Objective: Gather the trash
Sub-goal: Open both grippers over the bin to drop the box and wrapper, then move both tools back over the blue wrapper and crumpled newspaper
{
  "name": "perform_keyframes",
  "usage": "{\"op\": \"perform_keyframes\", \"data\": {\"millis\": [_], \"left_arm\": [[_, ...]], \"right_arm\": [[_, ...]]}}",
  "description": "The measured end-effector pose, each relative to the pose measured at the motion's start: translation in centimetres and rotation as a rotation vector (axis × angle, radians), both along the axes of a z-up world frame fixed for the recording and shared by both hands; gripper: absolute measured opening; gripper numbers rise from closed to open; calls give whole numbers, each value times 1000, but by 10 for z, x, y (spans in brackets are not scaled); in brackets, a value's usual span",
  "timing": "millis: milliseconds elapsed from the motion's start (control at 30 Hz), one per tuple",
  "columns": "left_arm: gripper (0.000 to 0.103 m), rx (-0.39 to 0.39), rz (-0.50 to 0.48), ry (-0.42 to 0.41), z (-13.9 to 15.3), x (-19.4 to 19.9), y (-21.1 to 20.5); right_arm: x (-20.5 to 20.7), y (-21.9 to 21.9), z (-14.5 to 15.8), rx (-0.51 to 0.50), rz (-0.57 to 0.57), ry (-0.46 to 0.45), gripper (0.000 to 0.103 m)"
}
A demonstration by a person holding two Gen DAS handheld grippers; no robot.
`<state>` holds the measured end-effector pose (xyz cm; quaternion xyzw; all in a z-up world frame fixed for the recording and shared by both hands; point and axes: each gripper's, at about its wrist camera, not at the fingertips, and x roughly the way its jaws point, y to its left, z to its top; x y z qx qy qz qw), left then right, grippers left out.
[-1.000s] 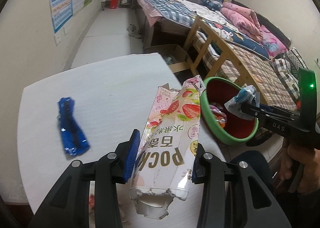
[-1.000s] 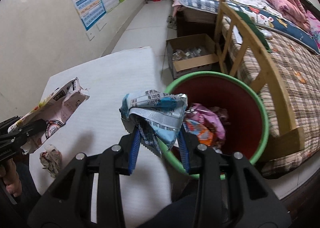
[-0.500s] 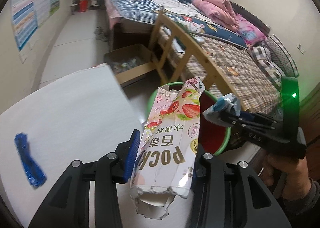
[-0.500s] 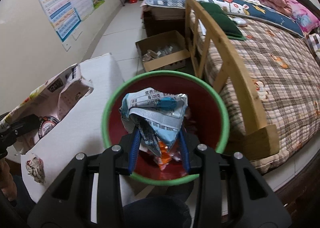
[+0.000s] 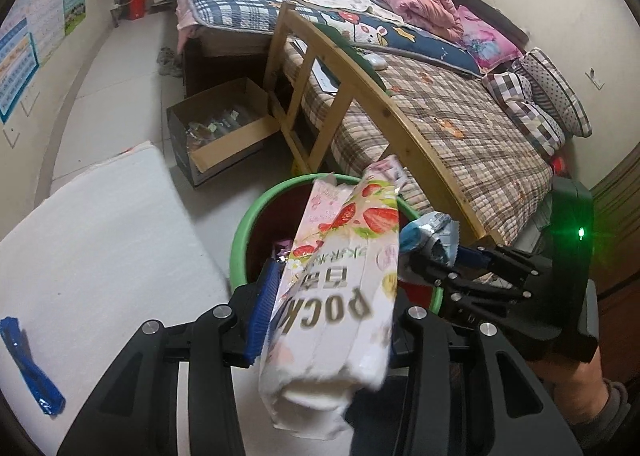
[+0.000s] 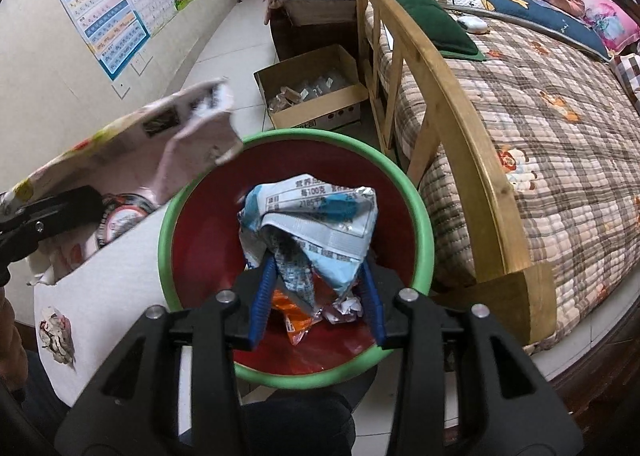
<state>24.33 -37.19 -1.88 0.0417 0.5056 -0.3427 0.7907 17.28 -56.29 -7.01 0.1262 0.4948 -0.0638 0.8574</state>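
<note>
Dim, even indoor light with soft shadows; strong fisheye bending and dark corners; slight motion blur.

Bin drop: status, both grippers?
Right gripper opening, blue wrapper between its pads, over bin. Left gripper opening, Pocky box at rim. Nothing blocking.

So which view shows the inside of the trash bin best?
Right wrist: it looks down into the bin, showing the red interior and wrappers at the bottom. In the left wrist view the Pocky box hides most of the bin; only its rim shows.
</note>
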Motion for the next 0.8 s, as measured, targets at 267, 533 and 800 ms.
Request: {"op": "perform_keyframes", "data": {"millis": [267,533,800], "left_arm": [[93,-31,68,1,2,7,2],[95,-25,176,-8,9,11,48],[95,21,238,-75,18,-10,118]], "right_arm": [[0,10,-7,-7,13,24,80],[-8,25,2,-26,12,14,98],[-19,67,16,-19,55,-8,98]]}}
